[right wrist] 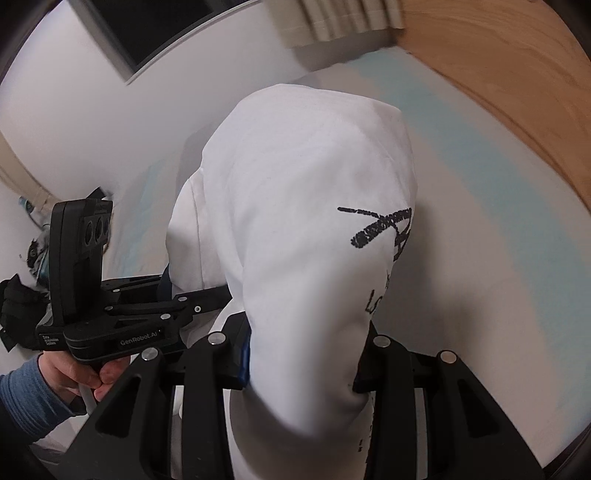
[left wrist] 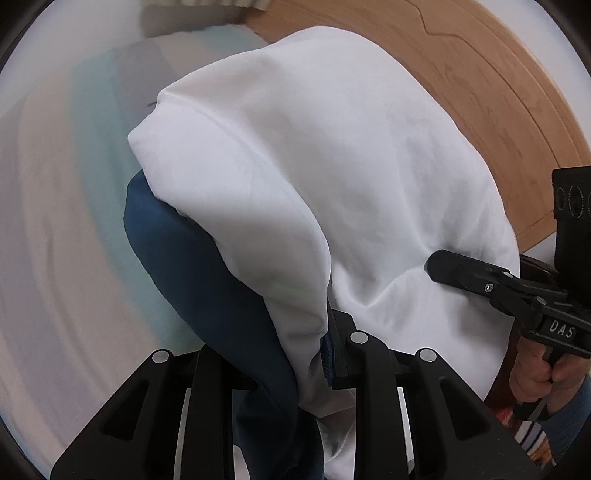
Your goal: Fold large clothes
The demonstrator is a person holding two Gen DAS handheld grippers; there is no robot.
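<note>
A large white garment (left wrist: 314,177) with a dark blue part (left wrist: 207,280) hangs in the air over the bed. My left gripper (left wrist: 295,369) is shut on its bunched edge. My right gripper (right wrist: 303,369) is shut on another part of the white garment (right wrist: 303,206), which bears black printed lettering (right wrist: 384,229). The right gripper also shows in the left wrist view (left wrist: 480,280), pinching the cloth at the right. The left gripper shows in the right wrist view (right wrist: 155,306), at the left, close beside it. Both hold the cloth lifted.
A bed sheet with pale blue and grey stripes (left wrist: 74,184) lies below, blurred. A wooden headboard (left wrist: 480,92) curves along the right. A white wall with a dark window (right wrist: 147,33) and beige curtain (right wrist: 332,22) stands behind. Dark items (right wrist: 22,295) lie at the far left.
</note>
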